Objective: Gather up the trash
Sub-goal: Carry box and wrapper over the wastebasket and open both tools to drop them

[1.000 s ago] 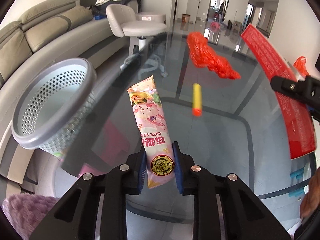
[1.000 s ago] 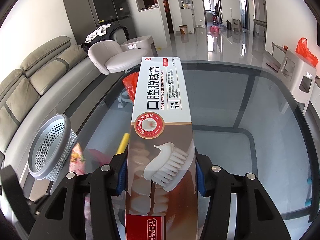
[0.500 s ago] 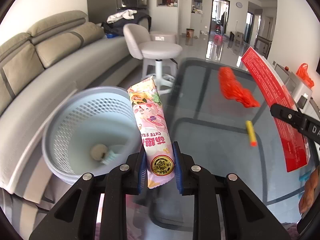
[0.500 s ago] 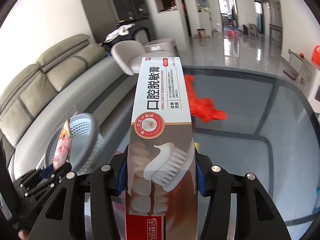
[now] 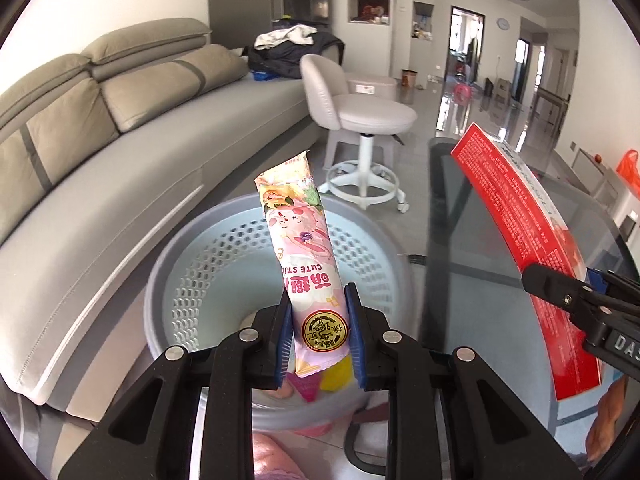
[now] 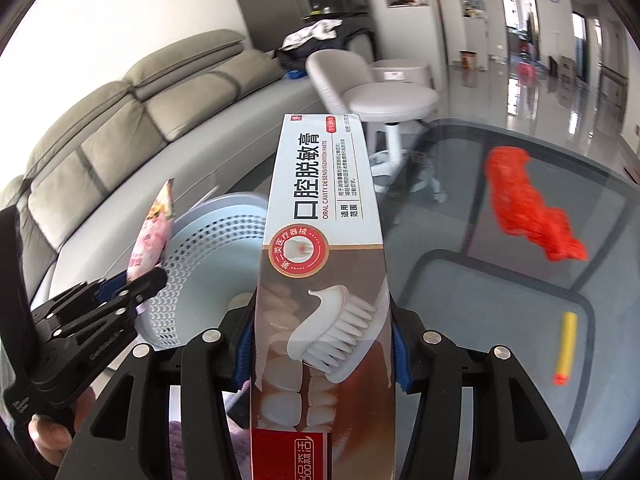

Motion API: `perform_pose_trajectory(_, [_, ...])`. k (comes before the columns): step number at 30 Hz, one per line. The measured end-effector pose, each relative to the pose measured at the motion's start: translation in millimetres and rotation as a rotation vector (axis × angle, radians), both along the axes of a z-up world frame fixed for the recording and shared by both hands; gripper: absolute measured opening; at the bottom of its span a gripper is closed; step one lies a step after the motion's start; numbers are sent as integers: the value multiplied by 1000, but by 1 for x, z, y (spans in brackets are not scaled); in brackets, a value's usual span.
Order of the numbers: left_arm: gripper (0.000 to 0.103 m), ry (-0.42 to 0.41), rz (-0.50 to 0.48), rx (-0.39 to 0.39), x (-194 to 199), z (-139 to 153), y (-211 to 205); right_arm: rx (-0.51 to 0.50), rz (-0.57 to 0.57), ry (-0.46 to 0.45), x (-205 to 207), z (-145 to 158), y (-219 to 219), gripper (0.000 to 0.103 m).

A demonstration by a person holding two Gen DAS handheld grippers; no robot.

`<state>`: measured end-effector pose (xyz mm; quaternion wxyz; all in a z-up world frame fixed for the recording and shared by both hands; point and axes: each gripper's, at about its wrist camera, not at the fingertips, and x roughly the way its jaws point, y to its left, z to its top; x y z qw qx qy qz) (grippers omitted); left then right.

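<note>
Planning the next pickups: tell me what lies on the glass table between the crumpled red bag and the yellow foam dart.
Nothing: in the right wrist view the glass table is bare between the crumpled red bag and the yellow foam dart.

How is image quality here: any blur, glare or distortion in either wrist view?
Left wrist: sharp, heavy fisheye bending, black corners; window glare on the floor and glass table. Right wrist: motion blur smears the red bag, sofa and snack wrapper; the toothpaste box stays crisp.
</note>
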<state>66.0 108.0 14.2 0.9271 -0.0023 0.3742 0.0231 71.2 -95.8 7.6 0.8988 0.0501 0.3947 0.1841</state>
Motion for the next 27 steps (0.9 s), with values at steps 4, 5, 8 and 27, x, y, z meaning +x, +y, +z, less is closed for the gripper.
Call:
perform_pose_trajectory(4, [24, 24, 37, -1, 7, -9, 12, 23, 47, 26, 12, -5, 21, 51])
perform_pose_trajectory(5, [24, 28, 42, -4, 8, -10, 16, 29, 64, 37, 16, -7, 29, 51])
perform_pose_trajectory(8, [24, 34, 53, -14, 9, -11, 28, 14, 105, 49, 24, -14, 51, 51])
perform_pose_trajectory(27, [26, 80, 82, -39, 13, -23, 62, -31, 242, 99, 45, -32, 106, 52])
